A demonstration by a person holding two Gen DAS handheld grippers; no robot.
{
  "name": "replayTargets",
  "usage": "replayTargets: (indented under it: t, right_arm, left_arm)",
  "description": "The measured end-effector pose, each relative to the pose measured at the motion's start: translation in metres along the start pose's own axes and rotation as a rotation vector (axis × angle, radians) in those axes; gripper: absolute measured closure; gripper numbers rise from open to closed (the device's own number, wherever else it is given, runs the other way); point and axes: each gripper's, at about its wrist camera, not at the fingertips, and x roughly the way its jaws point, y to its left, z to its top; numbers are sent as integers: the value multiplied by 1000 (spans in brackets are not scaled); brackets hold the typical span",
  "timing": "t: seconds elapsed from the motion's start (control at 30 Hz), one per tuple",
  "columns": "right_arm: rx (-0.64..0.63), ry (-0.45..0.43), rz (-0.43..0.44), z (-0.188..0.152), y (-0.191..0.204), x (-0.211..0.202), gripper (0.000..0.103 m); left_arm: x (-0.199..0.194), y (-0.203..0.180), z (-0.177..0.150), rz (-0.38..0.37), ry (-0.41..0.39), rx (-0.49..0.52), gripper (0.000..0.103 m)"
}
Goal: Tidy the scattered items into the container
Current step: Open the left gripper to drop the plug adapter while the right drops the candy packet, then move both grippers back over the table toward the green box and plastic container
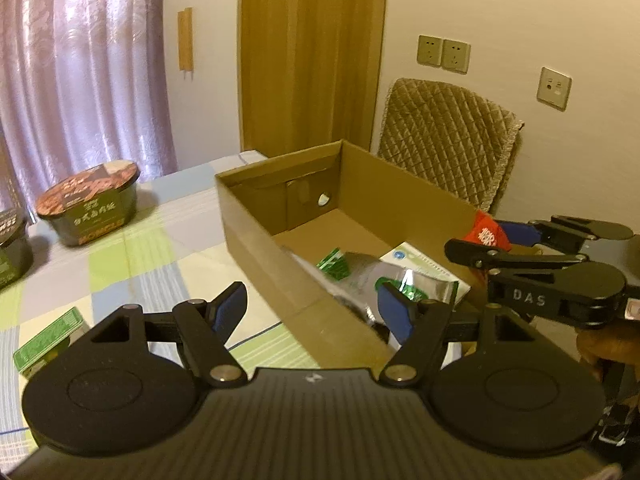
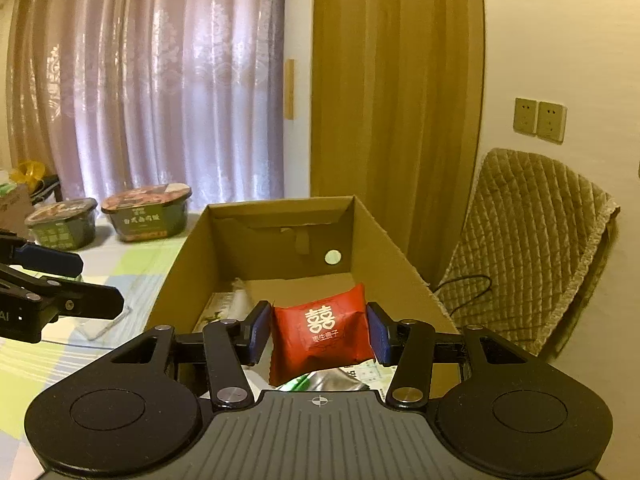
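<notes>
An open cardboard box (image 1: 256,236) stands on the table; inside lie a silver-green foil packet (image 1: 352,272) and a white leaflet (image 1: 424,264). My right gripper (image 2: 319,333) is shut on a red snack packet (image 2: 320,340) with white characters, held above the near end of the box (image 2: 280,202). In the left wrist view that right gripper (image 1: 490,242) and the red packet (image 1: 482,229) hang over the box's right wall. My left gripper (image 1: 312,310) is open and holds nothing, straddling the box's near left wall. A small green carton (image 1: 48,340) lies on the cloth at the lower left.
Two instant-noodle bowls (image 1: 92,208) (image 1: 8,248) sit at the table's far left, also seen as bowls (image 2: 146,212) (image 2: 62,224). The tablecloth (image 1: 140,260) is checked green and blue. A quilted chair (image 1: 448,140) stands behind the box, near a wooden door and curtains.
</notes>
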Motion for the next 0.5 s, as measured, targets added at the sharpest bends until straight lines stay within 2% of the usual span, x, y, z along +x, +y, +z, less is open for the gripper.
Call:
replayTargets:
  t: [0.03, 0.07, 0.1, 0.5]
  right_arm:
    - [-3, -2, 7, 0, 1, 0, 39]
    - [-5, -11, 4, -1, 2, 0, 14]
    - [-5, -25, 1, -1, 3, -2, 7]
    - [-15, -40, 16, -2, 11, -1, 6]
  left_arm:
    - [-1, 2, -2, 4, 2, -2, 35]
    - [-1, 4, -3, 7, 4, -4, 35]
    - [-2, 5, -4, 12, 6, -6, 35]
    - [-8, 21, -28, 56, 45, -18, 34]
